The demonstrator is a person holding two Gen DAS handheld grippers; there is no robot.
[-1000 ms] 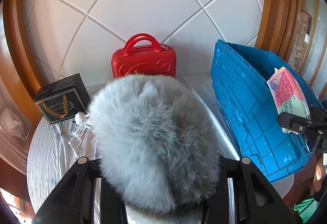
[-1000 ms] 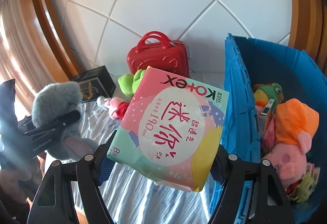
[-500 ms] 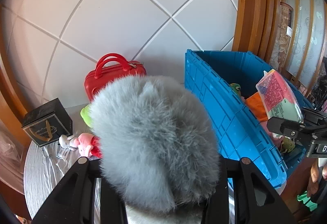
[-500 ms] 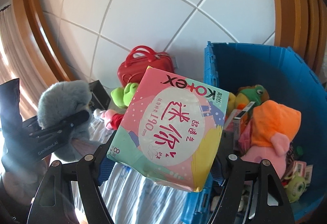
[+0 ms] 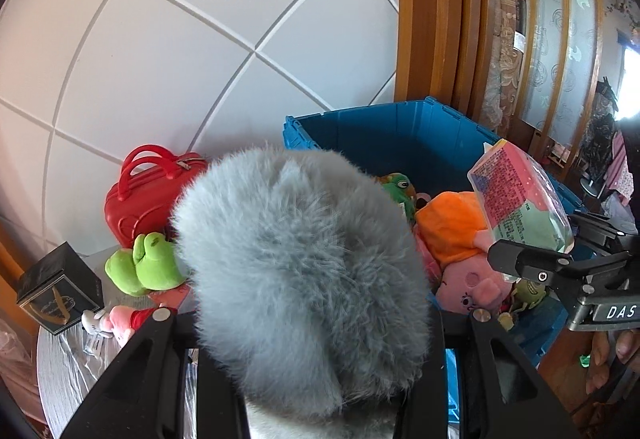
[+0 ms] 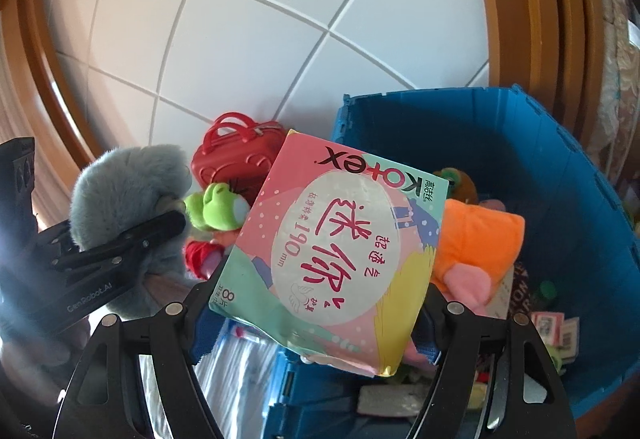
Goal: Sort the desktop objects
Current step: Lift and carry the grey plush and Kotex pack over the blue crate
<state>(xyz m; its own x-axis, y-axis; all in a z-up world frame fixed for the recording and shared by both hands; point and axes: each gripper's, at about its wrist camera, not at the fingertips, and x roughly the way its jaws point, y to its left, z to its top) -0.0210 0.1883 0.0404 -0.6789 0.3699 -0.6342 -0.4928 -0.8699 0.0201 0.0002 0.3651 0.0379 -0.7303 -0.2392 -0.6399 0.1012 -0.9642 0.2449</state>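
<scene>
Nearest, the left gripper (image 5: 316,323) has its jaws closed on a grey furry toy (image 5: 300,271), held at the near edge of the blue crate (image 6: 560,159). The right gripper (image 6: 316,319) clamps a pink pad packet (image 6: 340,243) over the crate's near wall — both items are mid-carry, not yet dropped. Inside the crate lies an orange plush (image 6: 476,235). Beyond, on the counter (image 5: 68,371), remain a green frog toy (image 5: 144,267), a black box (image 5: 56,287) and a red case (image 5: 148,195). Next move, likely: bring each load clear over the crate's interior, then release.
</scene>
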